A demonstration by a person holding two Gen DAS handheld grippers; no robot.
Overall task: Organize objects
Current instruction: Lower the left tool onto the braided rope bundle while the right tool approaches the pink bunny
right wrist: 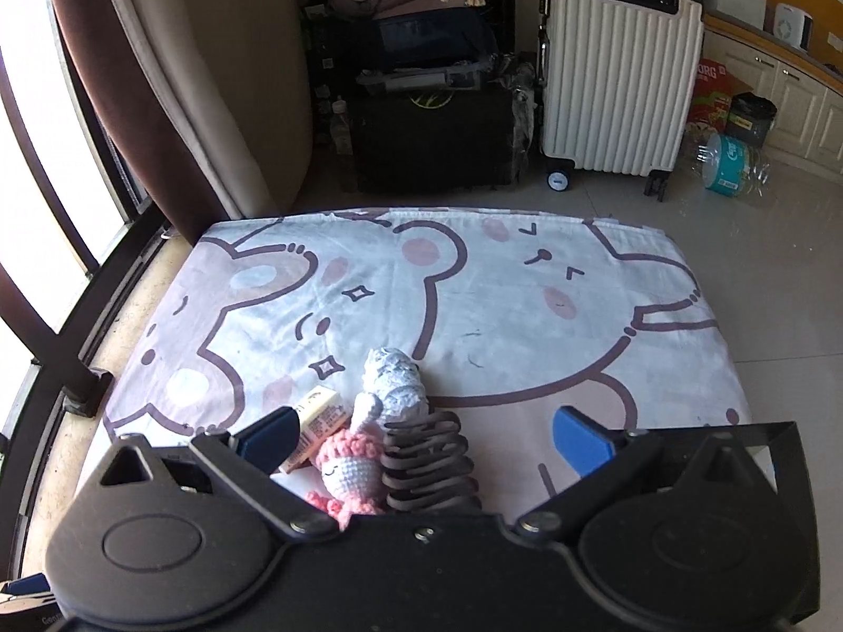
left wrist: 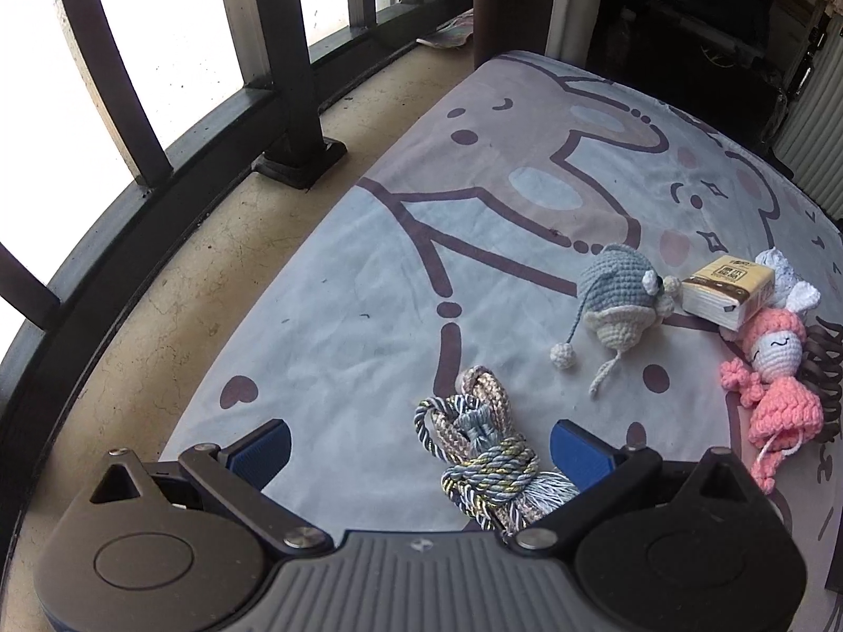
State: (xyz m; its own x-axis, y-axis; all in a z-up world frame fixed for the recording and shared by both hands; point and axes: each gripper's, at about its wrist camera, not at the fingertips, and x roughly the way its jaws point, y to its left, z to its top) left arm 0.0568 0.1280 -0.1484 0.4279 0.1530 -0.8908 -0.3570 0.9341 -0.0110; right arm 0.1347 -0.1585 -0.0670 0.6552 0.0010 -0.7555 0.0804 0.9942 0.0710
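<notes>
My left gripper (left wrist: 419, 445) is open above the cartoon-print mat (left wrist: 369, 263). A bundle of braided cords with a tassel (left wrist: 487, 455) lies between its blue fingers, nearer the right one. Beyond lie a grey crochet mouse (left wrist: 619, 297), a tissue pack (left wrist: 729, 289), a pink crochet doll (left wrist: 774, 368), a white crochet piece (left wrist: 785, 274) and a brown hair claw (left wrist: 827, 368). My right gripper (right wrist: 424, 434) is open over the pink doll (right wrist: 350, 466) and hair claw (right wrist: 429, 466). The tissue pack (right wrist: 316, 424) and white crochet piece (right wrist: 395, 382) lie just beyond.
A dark window railing (left wrist: 295, 68) and beige floor ledge (left wrist: 184, 274) run along the mat's left side. Beyond the mat (right wrist: 527, 316) stand a white suitcase (right wrist: 616, 73), dark boxes and bags (right wrist: 432, 121), a curtain (right wrist: 158, 95) and a water bottle pack (right wrist: 729, 160).
</notes>
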